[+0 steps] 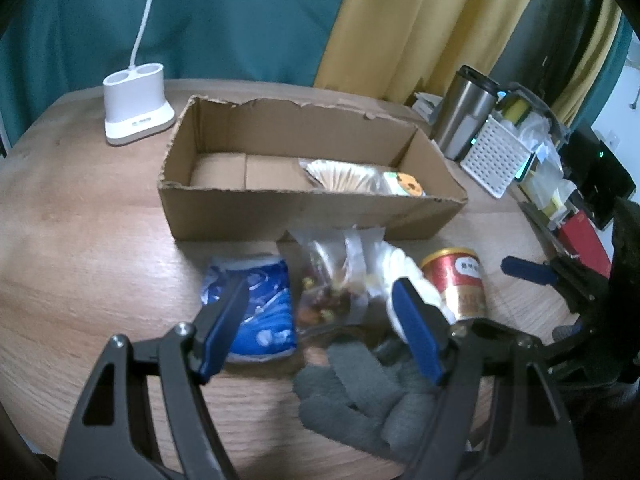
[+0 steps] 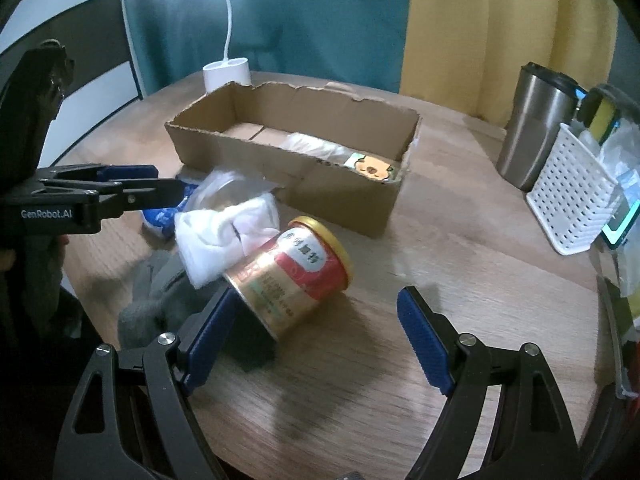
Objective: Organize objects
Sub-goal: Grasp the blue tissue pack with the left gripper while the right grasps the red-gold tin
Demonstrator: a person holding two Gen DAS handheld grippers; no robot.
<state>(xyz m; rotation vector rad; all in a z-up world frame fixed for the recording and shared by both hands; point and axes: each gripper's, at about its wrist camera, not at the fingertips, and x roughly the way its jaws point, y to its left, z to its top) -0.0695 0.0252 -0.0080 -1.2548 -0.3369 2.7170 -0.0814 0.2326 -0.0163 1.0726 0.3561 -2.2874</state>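
An open cardboard box (image 1: 304,216) holds a clear-wrapped pack (image 1: 344,178) and a small packet with an orange cartoon (image 1: 406,186). In front of it lie a blue packet (image 1: 260,308), a clear snack bag (image 1: 324,292), a white cloth (image 1: 404,272) and a grey glove (image 1: 360,392). My left gripper (image 1: 320,316) hovers open over the snack bag, its pads apart from it. A red and gold can (image 2: 288,276) stands just ahead of my open right gripper (image 2: 316,300), close to its left finger. The left gripper (image 2: 168,186) shows side-on.
A white lamp base (image 1: 134,108) stands at the back left of the round wooden table (image 1: 80,240). At the right stand a steel tumbler (image 1: 466,112), a white perforated basket (image 1: 496,156) and other clutter. Teal and yellow curtains hang behind.
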